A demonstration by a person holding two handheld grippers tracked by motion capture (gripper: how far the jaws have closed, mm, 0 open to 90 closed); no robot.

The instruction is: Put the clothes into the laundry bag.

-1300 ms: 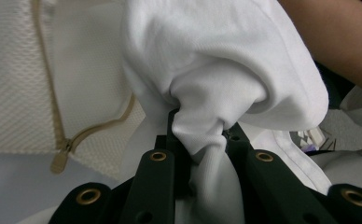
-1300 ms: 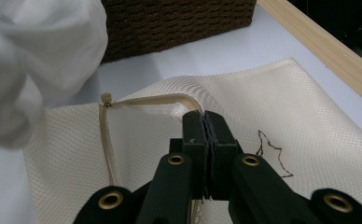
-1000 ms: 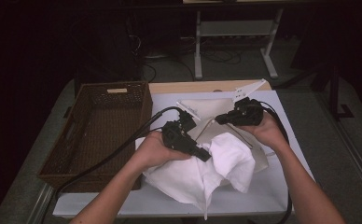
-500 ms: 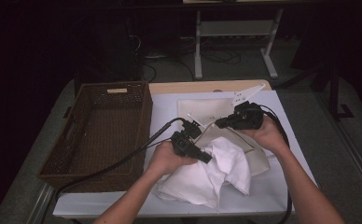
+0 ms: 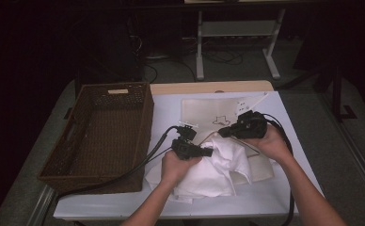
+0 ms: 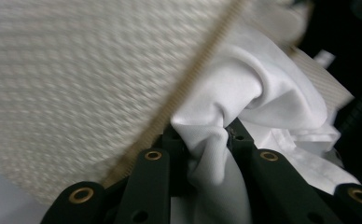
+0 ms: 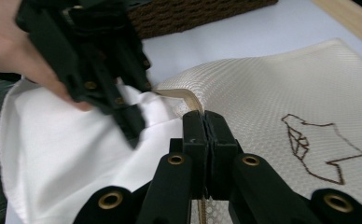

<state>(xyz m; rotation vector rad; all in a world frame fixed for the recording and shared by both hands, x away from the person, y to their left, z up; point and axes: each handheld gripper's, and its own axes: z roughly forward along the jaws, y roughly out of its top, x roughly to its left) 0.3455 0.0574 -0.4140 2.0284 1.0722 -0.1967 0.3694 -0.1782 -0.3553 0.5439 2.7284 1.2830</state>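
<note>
We hold a cream mesh laundry bag (image 5: pixel 218 115) flat on the white table (image 5: pixel 284 197), its open zipper edge (image 7: pixel 184 96) facing the white garment (image 5: pixel 209 172) bunched just in front of it. Our right gripper (image 5: pixel 222 133) is pressed together on that zipper edge, lifting the mouth. Our left gripper (image 5: pixel 210 152) pinches a fold of the garment, its jaws having just eased slightly wider with cloth between them. The garment lies right at the bag's mouth, so we judge the next push runs forward, away from us, into the bag, along its length. The wicker basket (image 5: pixel 100 132) stands well apart at left; nothing blocks the opening but the sagging upper layer.
</note>
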